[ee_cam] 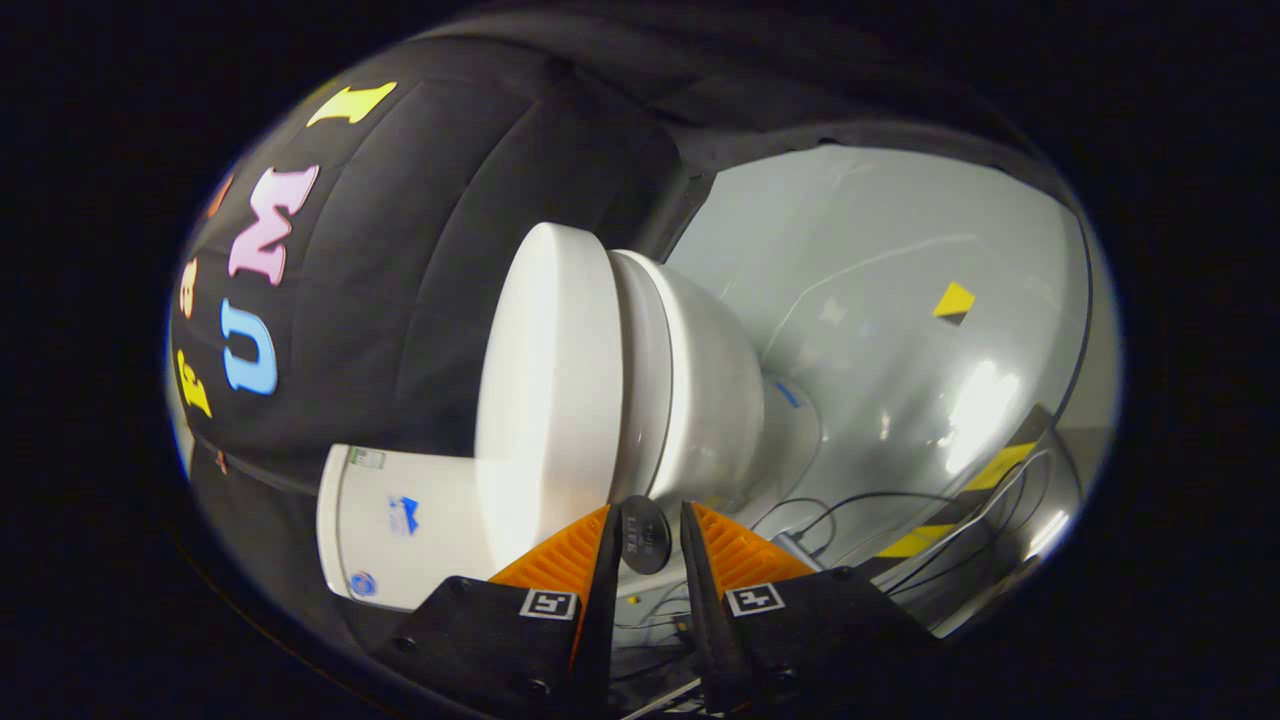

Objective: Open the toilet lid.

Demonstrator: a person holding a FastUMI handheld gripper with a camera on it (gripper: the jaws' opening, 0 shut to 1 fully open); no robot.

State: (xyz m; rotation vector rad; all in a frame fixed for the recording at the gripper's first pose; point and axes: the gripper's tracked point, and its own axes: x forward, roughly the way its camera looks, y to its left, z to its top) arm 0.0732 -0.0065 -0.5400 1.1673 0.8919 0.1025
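While the view is rolled onto its side, the claw (645, 520) is seen with its fingers (560, 560) set a little apart, nothing clamped between them. A small dark round disc (643, 535) is seen in the gap at their tips. Just ahead of the fingers the toilet lid (550, 390) is found closed against the white bowl (715, 390), with the tank (400, 525) beside it. Cables (850, 520) are spread over the glossy floor (900, 330) beyond.

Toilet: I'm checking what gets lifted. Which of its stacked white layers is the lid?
The lid is the broad flat outermost layer, beside the black cloth, closed on the thinner seat and bowl. A dark disc sits between the gripper's fingers.
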